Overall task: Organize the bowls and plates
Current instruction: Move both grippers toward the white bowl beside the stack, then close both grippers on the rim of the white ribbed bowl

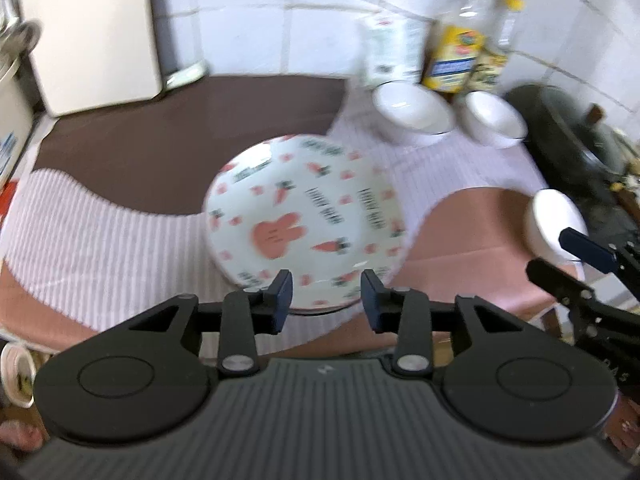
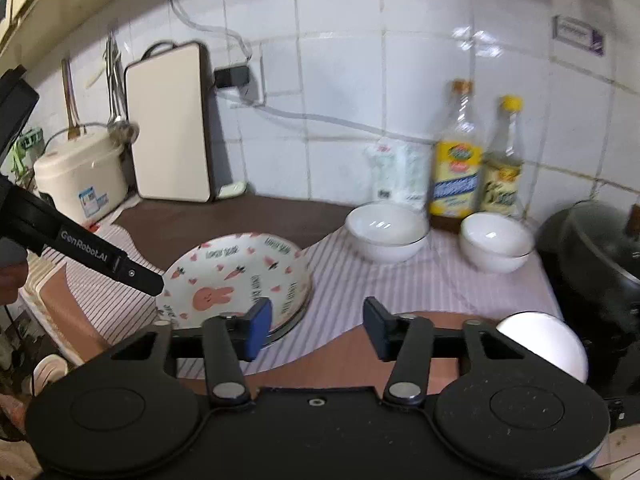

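Observation:
A white plate with pink rabbit and carrot prints (image 1: 304, 216) lies on the striped cloth; it also shows in the right wrist view (image 2: 236, 280). My left gripper (image 1: 326, 296) is open and empty, just at the plate's near rim. Two white bowls (image 1: 412, 114) (image 1: 496, 120) stand at the back by the bottles; they also show in the right wrist view (image 2: 386, 232) (image 2: 496, 242). A third white bowl (image 2: 544, 344) sits at the right edge, also in the left wrist view (image 1: 554, 224). My right gripper (image 2: 316, 328) is open and empty, between the plate and that bowl.
Two oil bottles (image 2: 456, 168) (image 2: 504, 172) and a white bag (image 2: 394, 172) stand against the tiled wall. A black wok (image 2: 600, 256) is at the right. A rice cooker (image 2: 80, 176) and a cutting board (image 2: 172, 128) stand at the back left.

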The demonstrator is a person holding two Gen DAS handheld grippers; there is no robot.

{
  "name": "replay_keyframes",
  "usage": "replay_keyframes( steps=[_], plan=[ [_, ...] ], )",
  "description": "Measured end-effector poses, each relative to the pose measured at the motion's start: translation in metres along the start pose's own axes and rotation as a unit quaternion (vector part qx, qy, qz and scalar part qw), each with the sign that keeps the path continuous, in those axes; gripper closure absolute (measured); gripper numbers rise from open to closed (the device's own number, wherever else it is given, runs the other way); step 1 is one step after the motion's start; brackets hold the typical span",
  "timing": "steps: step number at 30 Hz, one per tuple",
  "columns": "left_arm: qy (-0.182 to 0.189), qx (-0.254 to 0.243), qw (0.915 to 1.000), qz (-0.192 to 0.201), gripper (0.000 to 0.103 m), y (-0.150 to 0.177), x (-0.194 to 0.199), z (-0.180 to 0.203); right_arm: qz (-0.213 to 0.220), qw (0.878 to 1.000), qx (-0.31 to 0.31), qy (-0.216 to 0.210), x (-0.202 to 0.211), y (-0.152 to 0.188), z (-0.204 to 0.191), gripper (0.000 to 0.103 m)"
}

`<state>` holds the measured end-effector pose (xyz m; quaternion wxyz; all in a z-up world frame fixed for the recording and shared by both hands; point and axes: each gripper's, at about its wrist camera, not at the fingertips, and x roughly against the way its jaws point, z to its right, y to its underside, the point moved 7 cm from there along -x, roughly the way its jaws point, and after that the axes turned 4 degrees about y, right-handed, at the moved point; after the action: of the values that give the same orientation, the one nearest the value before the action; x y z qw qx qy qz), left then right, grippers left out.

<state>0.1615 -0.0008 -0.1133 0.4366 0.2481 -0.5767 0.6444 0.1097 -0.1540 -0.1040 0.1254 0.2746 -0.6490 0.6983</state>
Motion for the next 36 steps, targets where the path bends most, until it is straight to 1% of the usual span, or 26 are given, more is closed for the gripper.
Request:
replay_keyframes(
  steps=[3,9,11,13,15,18,20,21,22,25,27,30,33,34,36],
  plan=[
    [0.020,-0.024,0.9994,0.014,0.063,-0.004,0.005,0.028,0.018,1.000,0.008,0.021,0.019,0.004,0.016,0.040],
    [0.068,-0.062,0.9953,0.030,0.061,-0.011,0.004,0.090,0.044,0.997,0.012,0.057,0.044,0.019,0.047,0.029],
    [0.082,-0.068,0.9937,0.034,0.057,-0.013,0.001,0.109,0.046,0.997,0.006,0.068,0.047,0.026,0.059,0.027],
    [0.093,-0.070,0.9924,0.041,0.052,-0.015,-0.004,0.126,0.046,0.996,-0.005,0.082,0.045,0.033,0.071,0.013],
    [0.102,-0.071,0.9912,0.044,0.050,-0.017,-0.013,0.143,0.053,0.994,-0.009,0.096,0.044,0.040,0.081,0.012],
    [0.118,-0.072,0.9893,0.046,0.047,-0.020,-0.028,0.163,0.047,0.992,-0.019,0.114,0.034,0.050,0.097,0.012],
    [0.129,-0.073,0.9877,0.050,0.043,-0.022,-0.040,0.174,0.047,0.991,-0.028,0.123,0.028,0.057,0.105,0.012],
    [0.135,-0.076,0.9865,0.055,0.039,-0.022,-0.045,0.180,0.050,0.990,-0.032,0.128,0.026,0.060,0.109,0.011],
    [0.135,-0.077,0.9862,0.056,0.038,-0.023,-0.051,0.185,0.054,0.989,-0.033,0.133,0.023,0.063,0.112,0.009],
    [0.147,-0.084,0.9842,0.051,0.033,-0.023,-0.071,0.199,0.062,0.986,-0.024,0.151,0.010,0.073,0.123,0.006],
    [0.154,-0.085,0.9833,0.045,0.031,-0.022,-0.086,0.207,0.054,0.985,-0.019,0.162,-0.001,0.080,0.130,0.005],
    [0.158,-0.089,0.9826,0.038,0.030,-0.020,-0.108,0.218,0.040,0.984,-0.023,0.171,-0.018,0.092,0.141,0.002],
    [0.169,-0.096,0.9806,0.027,0.030,-0.017,-0.132,0.227,0.023,0.983,-0.046,0.177,-0.038,0.103,0.154,0.002],
    [0.168,-0.095,0.9811,0.017,0.033,-0.015,-0.141,0.230,0.021,0.982,-0.056,0.178,-0.044,0.106,0.158,0.002],
    [0.165,-0.091,0.9819,0.011,0.034,-0.014,-0.155,0.233,0.020,0.981,-0.070,0.177,-0.054,0.110,0.164,0.002]
  ],
)
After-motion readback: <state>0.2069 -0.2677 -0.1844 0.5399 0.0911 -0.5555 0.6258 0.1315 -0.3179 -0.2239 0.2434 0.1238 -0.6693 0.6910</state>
